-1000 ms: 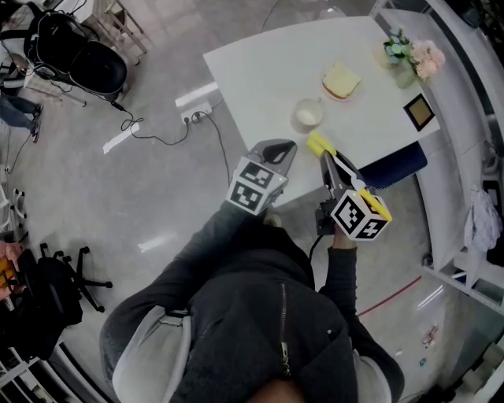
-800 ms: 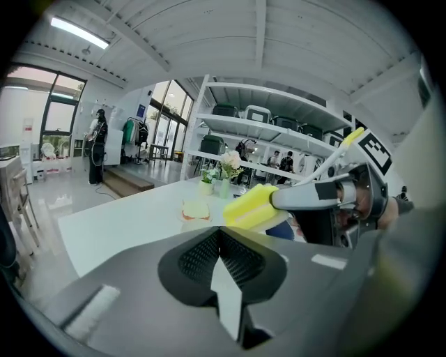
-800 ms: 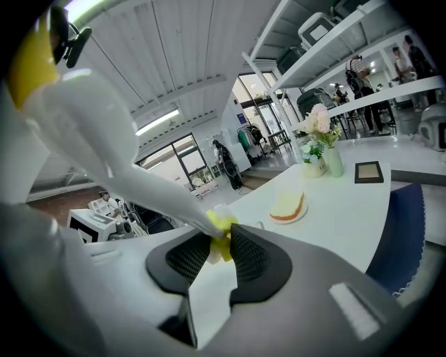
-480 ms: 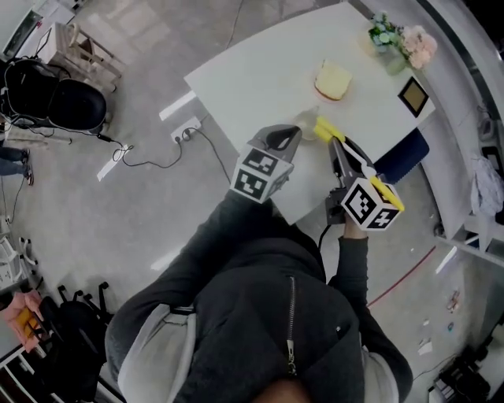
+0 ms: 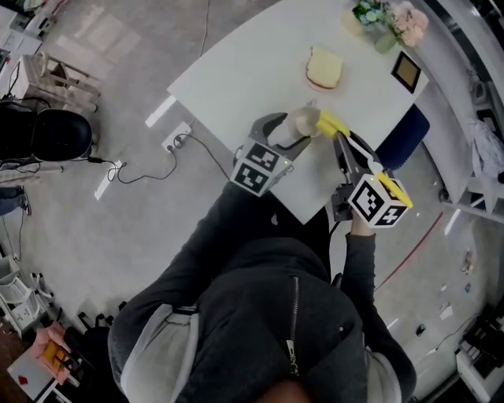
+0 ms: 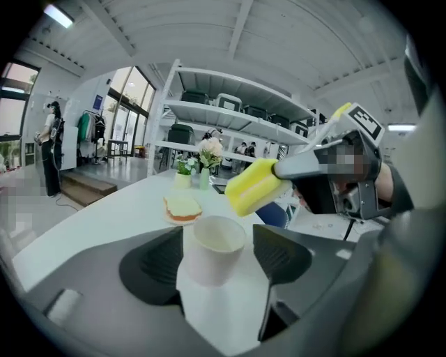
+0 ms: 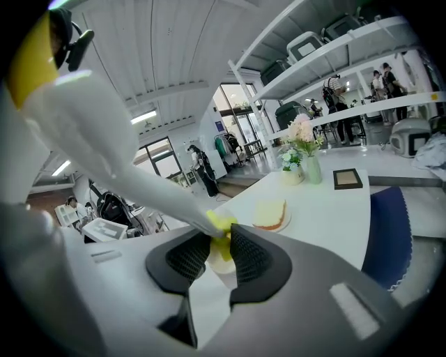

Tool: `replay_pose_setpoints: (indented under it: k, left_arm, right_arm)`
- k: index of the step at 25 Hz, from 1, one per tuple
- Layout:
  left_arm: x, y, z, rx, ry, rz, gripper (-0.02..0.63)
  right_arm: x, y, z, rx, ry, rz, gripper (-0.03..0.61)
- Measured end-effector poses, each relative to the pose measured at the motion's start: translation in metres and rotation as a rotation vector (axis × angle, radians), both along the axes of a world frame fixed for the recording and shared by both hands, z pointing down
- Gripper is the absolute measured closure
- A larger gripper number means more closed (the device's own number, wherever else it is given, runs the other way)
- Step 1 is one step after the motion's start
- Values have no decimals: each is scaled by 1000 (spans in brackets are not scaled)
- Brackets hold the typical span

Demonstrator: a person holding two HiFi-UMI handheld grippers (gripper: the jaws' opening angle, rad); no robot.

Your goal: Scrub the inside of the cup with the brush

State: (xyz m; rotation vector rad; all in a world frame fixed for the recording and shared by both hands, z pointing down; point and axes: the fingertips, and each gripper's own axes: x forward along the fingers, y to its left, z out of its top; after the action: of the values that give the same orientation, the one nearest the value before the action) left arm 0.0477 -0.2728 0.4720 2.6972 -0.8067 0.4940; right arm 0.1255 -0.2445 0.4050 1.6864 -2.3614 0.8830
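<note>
A white cup (image 5: 300,123) stands near the front edge of the white table (image 5: 236,71). My left gripper (image 5: 290,132) has its jaws on either side of the cup (image 6: 212,247); they have just been opening, and a gap shows on the right side. My right gripper (image 5: 346,151) is shut on a brush with a white handle (image 7: 125,167) and a yellow sponge head (image 5: 326,124). The head (image 6: 252,185) hangs just above the cup's rim on its right. In the right gripper view the yellow head (image 7: 221,230) shows between the jaws, over the cup (image 7: 223,266).
Behind the cup lies a plate with a slice of cake or toast (image 5: 323,71). A vase of flowers (image 5: 386,22) and a small picture frame (image 5: 408,71) stand at the table's far end. A blue chair (image 5: 402,146) is at the right, a power strip (image 5: 177,135) on the floor.
Both grippers have moved forward to the cup. The left jaws, shut before, now stand apart round the cup. The brush head has come over the cup's rim.
</note>
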Motion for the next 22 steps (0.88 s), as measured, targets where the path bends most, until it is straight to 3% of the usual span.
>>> replay_pose_setpoints:
  k: [2,5,15,22]
  left_arm:
    - [7,3,10,-19,-19,58,235]
    - [18,3,25,-11,-52,129,175]
    - [54,-11,77,72,-190,236,166]
    - [63,-20,92,97,-213,248,172]
  right_arm:
    - [2,0,1,-10,6,9,485]
    - [4,-5,-1,-14,10,10,485]
    - [6,-20,12,-82,20,-41,485]
    - [-2,-30,12,-102,78,-138,485]
